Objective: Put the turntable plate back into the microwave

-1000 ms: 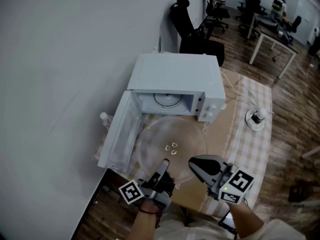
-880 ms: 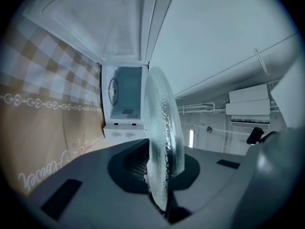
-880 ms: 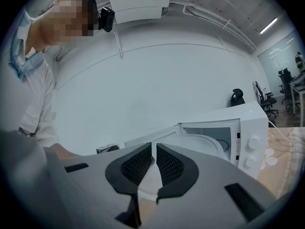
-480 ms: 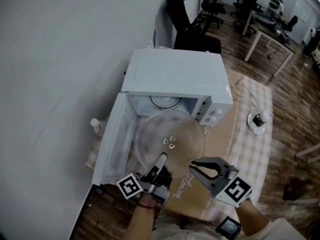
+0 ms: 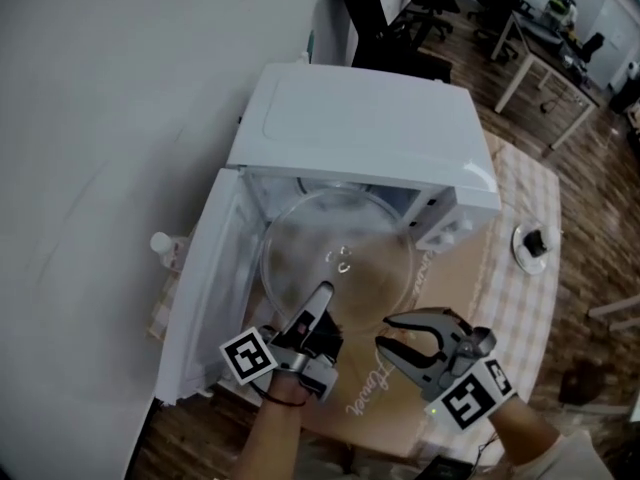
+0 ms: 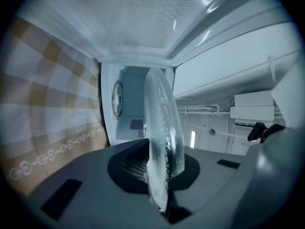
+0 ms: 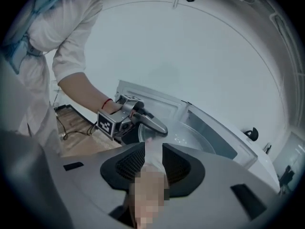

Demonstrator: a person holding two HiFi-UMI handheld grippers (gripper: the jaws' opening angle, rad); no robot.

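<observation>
**Glass turntable plate held by its near rim, half inside the open microwave**

The left hand-held gripper (image 5: pixel 320 303) is clamping the near rim of the turntable plate (image 5: pixel 300 268), one jaw lying over the top face and the other under it. In the left gripper view the edge of the glass is sitting deep between the pads, seen edge-on. The right hand-held gripper (image 5: pixel 385 330) is hanging just beside the plate's near right rim with its jaws apart and nothing between them.

The plate is clear glass with a small raised hub at its centre. It is lying roughly level, its far part under the roof of the white microwave (image 5: pixel 360 133) and its near part sticking out over the tabletop (image 5: pixel 385 393). The microwave door (image 5: pixel 205 298) is standing open to the left. A round fitting (image 6: pixel 116 98) is showing on the cavity floor beyond the plate.

The plate is probably heavy for its size, rigid, smooth and breakable. Held at one edge point only, it is likely pulling downward at its far side and could slip or swivel between the pads. The rim is the only sensible place to hold it. A second grip from the right, further round the rim, would steady it. It should be lowered gently, since a knock against the cavity wall could chip it.
</observation>
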